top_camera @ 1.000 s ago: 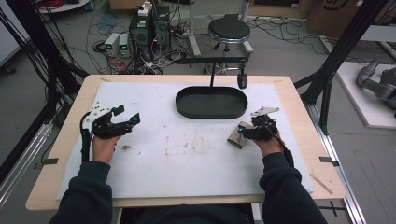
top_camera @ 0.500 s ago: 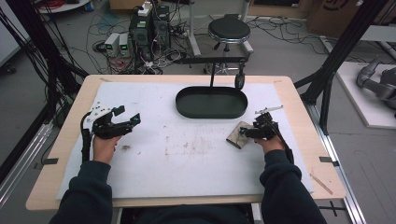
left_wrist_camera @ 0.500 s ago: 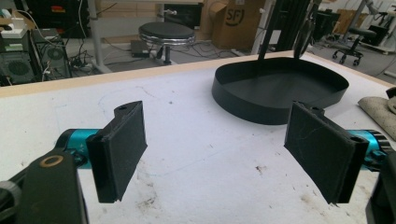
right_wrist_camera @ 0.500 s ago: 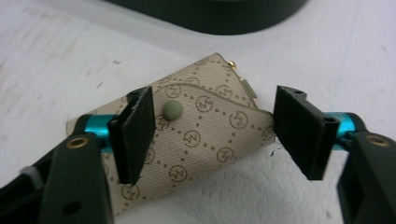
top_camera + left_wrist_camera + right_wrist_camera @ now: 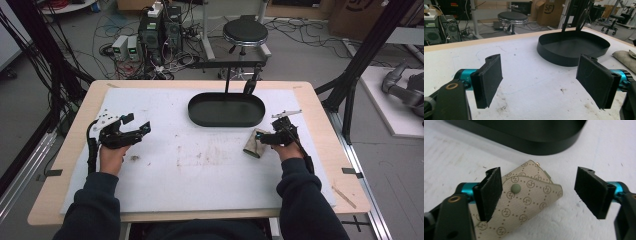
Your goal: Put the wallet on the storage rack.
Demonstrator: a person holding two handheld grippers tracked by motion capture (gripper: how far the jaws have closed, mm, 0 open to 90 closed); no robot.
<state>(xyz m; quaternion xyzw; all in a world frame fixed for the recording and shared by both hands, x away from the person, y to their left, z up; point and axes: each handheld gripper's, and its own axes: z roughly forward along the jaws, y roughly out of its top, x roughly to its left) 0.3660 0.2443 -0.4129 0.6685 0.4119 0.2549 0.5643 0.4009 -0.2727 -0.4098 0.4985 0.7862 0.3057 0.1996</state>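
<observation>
Right gripper view had the wallet (image 5: 524,197) lying at lower centre, soft, light fabric best pinched across its folded edge, between the right gripper's (image 5: 537,195) just-opening, unclenched jaws.

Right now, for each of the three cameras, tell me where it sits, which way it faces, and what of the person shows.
High view: fixed above the person's side, looking forward and down on the table; forearms, left gripper and right gripper show.
Left gripper view: rides the left gripper, looking level along its open jaws towards the black tray.
Right gripper view: rides the right gripper, looking down between its jaws, which have just been opening, at the patterned pouch.
All three share the tray and pouch.
</observation>
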